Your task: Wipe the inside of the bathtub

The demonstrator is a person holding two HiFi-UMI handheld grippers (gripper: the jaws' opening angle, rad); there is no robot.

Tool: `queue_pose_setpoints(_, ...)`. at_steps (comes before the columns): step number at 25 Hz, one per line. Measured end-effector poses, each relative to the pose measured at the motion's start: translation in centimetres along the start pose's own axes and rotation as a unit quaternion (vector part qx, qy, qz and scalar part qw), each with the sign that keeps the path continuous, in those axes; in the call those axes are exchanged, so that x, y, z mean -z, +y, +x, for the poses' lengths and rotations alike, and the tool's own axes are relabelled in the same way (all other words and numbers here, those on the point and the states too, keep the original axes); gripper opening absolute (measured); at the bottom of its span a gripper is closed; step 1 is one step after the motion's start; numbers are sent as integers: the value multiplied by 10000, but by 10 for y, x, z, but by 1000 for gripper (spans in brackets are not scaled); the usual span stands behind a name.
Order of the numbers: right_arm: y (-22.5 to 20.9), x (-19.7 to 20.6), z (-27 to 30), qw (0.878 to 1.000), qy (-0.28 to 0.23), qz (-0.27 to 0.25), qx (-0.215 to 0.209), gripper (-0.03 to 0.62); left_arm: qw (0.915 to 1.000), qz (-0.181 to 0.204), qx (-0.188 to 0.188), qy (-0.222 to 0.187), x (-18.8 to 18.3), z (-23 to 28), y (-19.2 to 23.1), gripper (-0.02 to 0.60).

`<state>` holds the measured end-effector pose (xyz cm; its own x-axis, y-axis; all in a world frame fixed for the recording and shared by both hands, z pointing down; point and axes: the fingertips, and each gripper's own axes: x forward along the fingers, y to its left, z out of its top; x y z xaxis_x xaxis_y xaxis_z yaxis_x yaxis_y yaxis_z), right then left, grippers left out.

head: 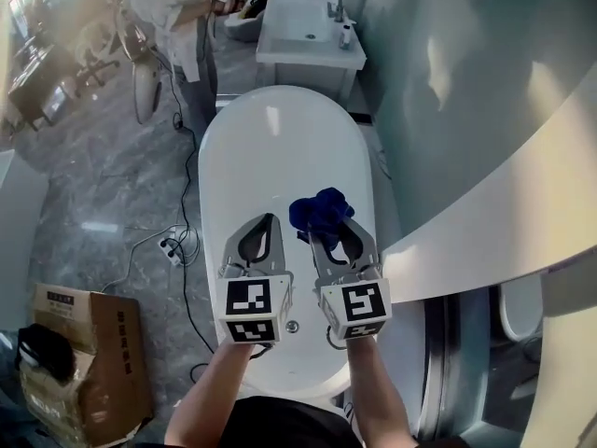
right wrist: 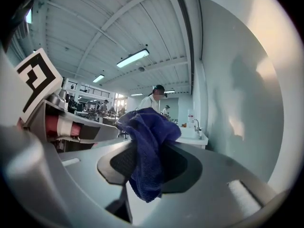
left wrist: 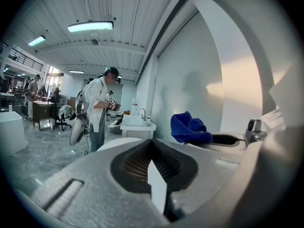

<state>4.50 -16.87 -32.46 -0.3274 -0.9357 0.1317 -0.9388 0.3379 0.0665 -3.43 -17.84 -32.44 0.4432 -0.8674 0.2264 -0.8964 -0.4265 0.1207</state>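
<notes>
A white oval bathtub (head: 280, 147) lies straight below me, with a small drain (head: 292, 326) at its near end. I hold both grippers side by side above its near half. My right gripper (head: 328, 233) is shut on a dark blue cloth (head: 319, 209), which bunches over the jaw tips and hangs between them in the right gripper view (right wrist: 147, 146). My left gripper (head: 270, 218) is shut with nothing in it, its jaws meeting at the tip (left wrist: 152, 144). The left gripper view also shows the blue cloth (left wrist: 190, 128) off to its right.
A white washbasin cabinet (head: 308, 31) with a tap stands past the tub's far end. A person (head: 173, 7) stands to its left. A power strip with cables (head: 171, 247) and a cardboard box (head: 89, 343) lie on the grey floor at left. A curved white wall (head: 485, 222) runs along the right.
</notes>
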Motion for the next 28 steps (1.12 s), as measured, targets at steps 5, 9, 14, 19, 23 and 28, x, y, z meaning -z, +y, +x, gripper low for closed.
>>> queue_pose_setpoints(5, 7, -53, -6, 9986, -529, 14, 9, 141, 9983, 193, -84, -539, -45, -23, 5, 5)
queue_pose_setpoints(9, 14, -92, -17, 9966, -818, 97, -20, 143, 9952, 349, -157, -901, -81, -43, 8, 5)
queue_pose_setpoints(14, 10, -123, -26, 9942, -1065, 142, -23, 144, 9895, 477, -417, -1302, -113, -58, -3, 5)
queue_pose_setpoints(19, 7, -113, -36, 9955, -932, 176, 53, 146, 9895, 497, -255, -1330, -106, -67, -20, 5)
queue_pose_setpoints(23, 14, -104, -45, 9954, -931, 232, 7, 146, 9894, 621, -197, -1297, -100, -75, -24, 5)
queue_pose_setpoints(28, 29, -105, -49, 9955, -935, 132, 8, 146, 9881, 868, -309, -1230, -94, -85, -19, 5)
